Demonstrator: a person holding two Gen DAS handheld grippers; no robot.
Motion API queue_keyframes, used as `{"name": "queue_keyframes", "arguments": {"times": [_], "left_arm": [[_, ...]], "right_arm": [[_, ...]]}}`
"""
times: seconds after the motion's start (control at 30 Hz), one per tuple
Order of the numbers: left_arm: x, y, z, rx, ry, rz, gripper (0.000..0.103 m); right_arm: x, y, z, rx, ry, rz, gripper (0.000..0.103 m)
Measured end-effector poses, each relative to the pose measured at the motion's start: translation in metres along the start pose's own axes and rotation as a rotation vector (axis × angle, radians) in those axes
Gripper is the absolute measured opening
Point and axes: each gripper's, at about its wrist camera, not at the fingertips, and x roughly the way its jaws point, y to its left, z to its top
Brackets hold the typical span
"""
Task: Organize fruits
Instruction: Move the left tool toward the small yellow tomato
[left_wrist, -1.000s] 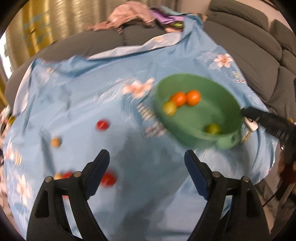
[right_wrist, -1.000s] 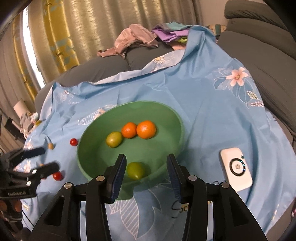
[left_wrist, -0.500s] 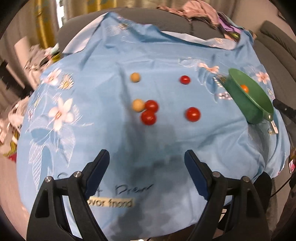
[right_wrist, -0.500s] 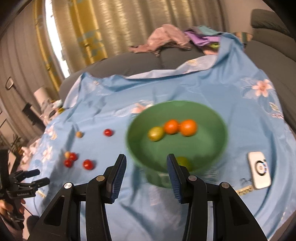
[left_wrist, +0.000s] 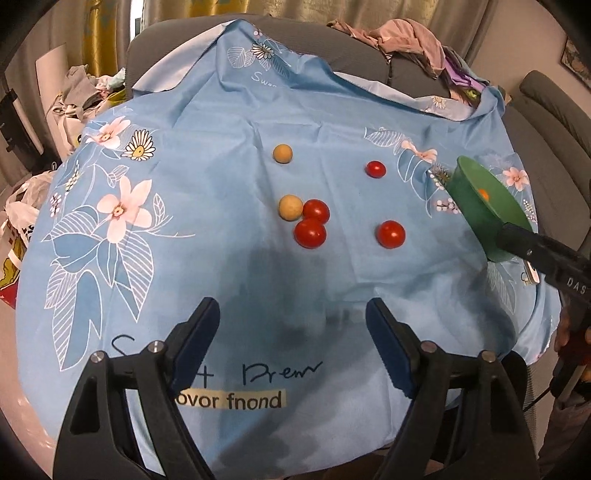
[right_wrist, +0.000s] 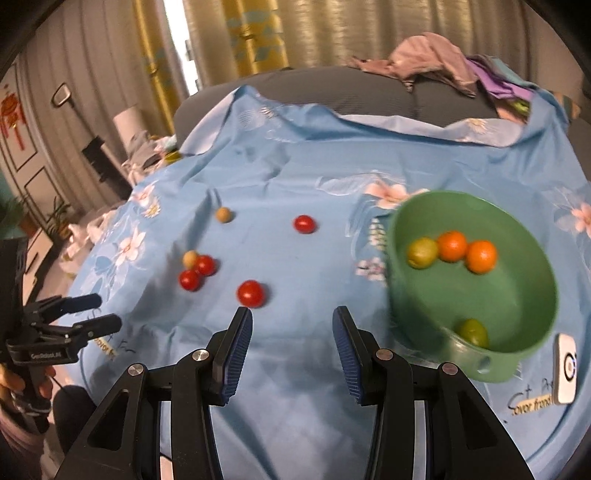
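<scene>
Right now it's the pick-up phase — both tools are empty and neither touches any fruit. The left gripper (left_wrist: 291, 325) hangs above the blue cloth (left_wrist: 207, 122) with its jaws spread wide, nothing between them. The right gripper (right_wrist: 291, 328) is likewise parted and holds nothing.

Landmark: the green bowl (right_wrist: 532, 314), which sits on the cloth at the right side. Inside it, counted in the right wrist view: 2 oranges (right_wrist: 452, 245) touching each other, 1 yellow-green fruit (right_wrist: 422, 252) touching the left orange, and 1 green fruit (right_wrist: 472, 331) apart from them by the near wall. So 4 in.

Loose on the cloth, all left of the bowl — 4 red tomatoes and 2 tan balls, 6 to go. Nearest the bowl are the small far tomato (left_wrist: 375, 169) and the near single tomato (left_wrist: 390, 234). Further left is a cluster: 2 tomatoes (left_wrist: 310, 233) touching, with a tan ball (left_wrist: 290, 207) against them. The other tan ball (left_wrist: 282, 153) lies alone, farthest from the bowl.

Next move, I judge: right gripper is closest to the single tomato, just ahead of its left finger. It needs a short reach fwd and left, a gentle squeeze (soft, round, prone to roll), then a carry over to the bowl. A white device (right_wrist: 567, 363) lies just right of the bowl, not part of the job.
</scene>
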Motion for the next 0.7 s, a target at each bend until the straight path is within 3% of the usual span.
{"name": "queue_keyframes", "arguments": {"times": [0.37, 0.5, 0.7], "left_arm": [[0.026, -0.002, 0.032, 0.081, -0.023, 0.030, 0.058], [0.046, -0.004, 0.053, 0.124, -0.024, 0.057, 0.036], [0.075, -0.006, 0.071, 0.187, 0.014, 0.090, 0.036]], "right_arm": [[0.031, 0.020, 0.005, -0.041, 0.051, 0.066, 0.046], [0.040, 0.016, 0.005, -0.028, 0.067, 0.073, 0.046], [0.051, 0.005, 0.006, 0.004, 0.078, 0.084, 0.046]]}}
